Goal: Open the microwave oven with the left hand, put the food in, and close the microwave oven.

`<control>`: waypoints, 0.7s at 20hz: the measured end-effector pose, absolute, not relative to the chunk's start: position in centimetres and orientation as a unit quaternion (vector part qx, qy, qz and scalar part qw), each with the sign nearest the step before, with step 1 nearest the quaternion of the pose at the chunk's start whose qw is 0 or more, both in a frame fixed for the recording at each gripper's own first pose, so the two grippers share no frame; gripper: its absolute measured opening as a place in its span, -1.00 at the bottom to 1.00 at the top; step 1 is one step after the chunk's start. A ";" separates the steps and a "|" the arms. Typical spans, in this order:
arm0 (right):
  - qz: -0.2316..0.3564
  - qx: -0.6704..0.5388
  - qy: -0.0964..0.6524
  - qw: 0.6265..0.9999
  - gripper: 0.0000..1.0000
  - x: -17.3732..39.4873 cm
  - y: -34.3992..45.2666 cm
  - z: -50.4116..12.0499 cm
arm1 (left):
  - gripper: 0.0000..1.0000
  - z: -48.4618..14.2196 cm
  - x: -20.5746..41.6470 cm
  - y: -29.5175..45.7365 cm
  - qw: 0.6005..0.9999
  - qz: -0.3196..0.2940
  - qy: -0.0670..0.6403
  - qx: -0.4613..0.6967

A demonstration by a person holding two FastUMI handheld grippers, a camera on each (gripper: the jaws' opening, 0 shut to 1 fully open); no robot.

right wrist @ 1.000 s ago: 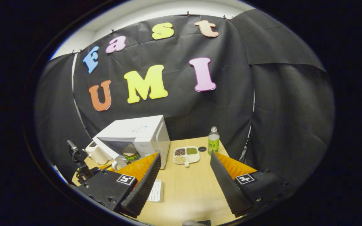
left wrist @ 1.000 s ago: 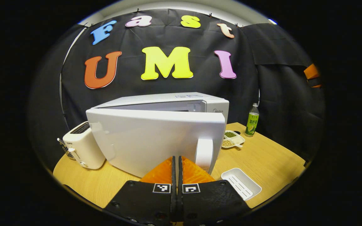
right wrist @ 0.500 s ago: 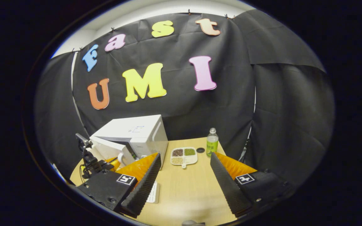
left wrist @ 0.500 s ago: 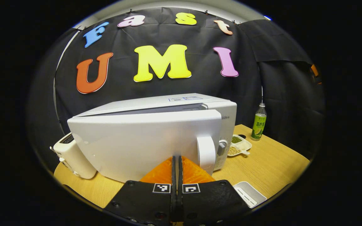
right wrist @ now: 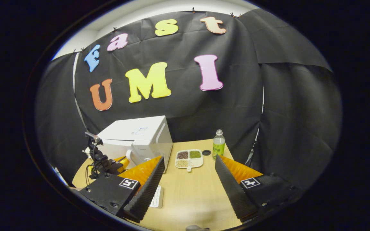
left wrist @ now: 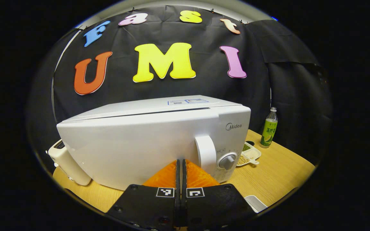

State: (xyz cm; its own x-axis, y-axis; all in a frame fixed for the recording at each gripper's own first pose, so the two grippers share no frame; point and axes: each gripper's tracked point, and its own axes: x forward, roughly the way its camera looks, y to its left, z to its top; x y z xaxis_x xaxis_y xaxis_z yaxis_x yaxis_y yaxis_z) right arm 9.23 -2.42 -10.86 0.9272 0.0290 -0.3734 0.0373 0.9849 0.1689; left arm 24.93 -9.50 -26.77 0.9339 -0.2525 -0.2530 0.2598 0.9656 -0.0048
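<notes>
The white microwave point(left wrist: 146, 141) stands on the wooden table point(left wrist: 278, 166) with its door flush against the body, or nearly so. Its white handle point(left wrist: 206, 152) and dial point(left wrist: 227, 161) sit at the door's right side. My left gripper point(left wrist: 181, 162) is shut with nothing between its fingers, its tips right at the lower door just left of the handle. In the right gripper view, the microwave point(right wrist: 140, 138) is at the left with the left gripper point(right wrist: 114, 163) in front of it. My right gripper point(right wrist: 189, 160) hangs open above the table, holding nothing. The food is hidden behind the door.
A white toaster point(left wrist: 66, 160) stands left of the microwave. To its right are a divided dish of beans point(right wrist: 189, 158), a dark bottle cap point(right wrist: 206, 152) and a green bottle point(right wrist: 218, 144). A small white tray point(right wrist: 157, 196) lies near the front edge.
The microwave door has swung from partly open to flush with the body, with my shut left gripper following it in. The right gripper has hardly moved.
</notes>
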 end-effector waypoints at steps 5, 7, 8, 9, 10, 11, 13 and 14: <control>0.000 0.090 0.189 0.978 0.83 9.4 -2.4 -10.9 | -1.00 -26.9 24.9 -9.4 0.984 -0.127 0.126 0.019; 0.002 0.088 0.188 0.978 0.83 9.3 -2.1 -10.7 | -1.00 -26.8 24.9 -9.4 0.984 -0.125 0.125 0.018; 0.002 0.087 0.188 0.978 0.83 9.3 -2.0 -10.8 | -1.00 -26.8 24.9 -9.4 0.984 -0.124 0.125 0.017; 0.002 0.085 0.187 0.979 0.83 9.2 -2.0 -10.6 | -1.00 -26.7 24.9 -9.4 0.984 -0.123 0.125 0.017; 0.003 0.083 0.185 0.979 0.83 9.1 -1.8 -10.3 | -1.00 -26.7 25.1 -9.4 0.985 -0.122 0.124 0.017; 0.005 0.080 0.182 0.980 1.00 9.0 -1.7 -10.1 | -1.00 -26.8 25.3 -9.4 0.984 -0.121 0.127 0.016; 0.007 0.078 0.179 0.981 0.83 8.9 -1.4 -9.7 | -1.00 -27.2 26.2 -9.8 0.983 -0.117 0.138 0.019; 0.008 0.078 0.178 0.981 0.83 8.8 -1.0 -9.6 | -1.00 -27.2 26.2 -9.8 0.985 -0.114 0.129 0.014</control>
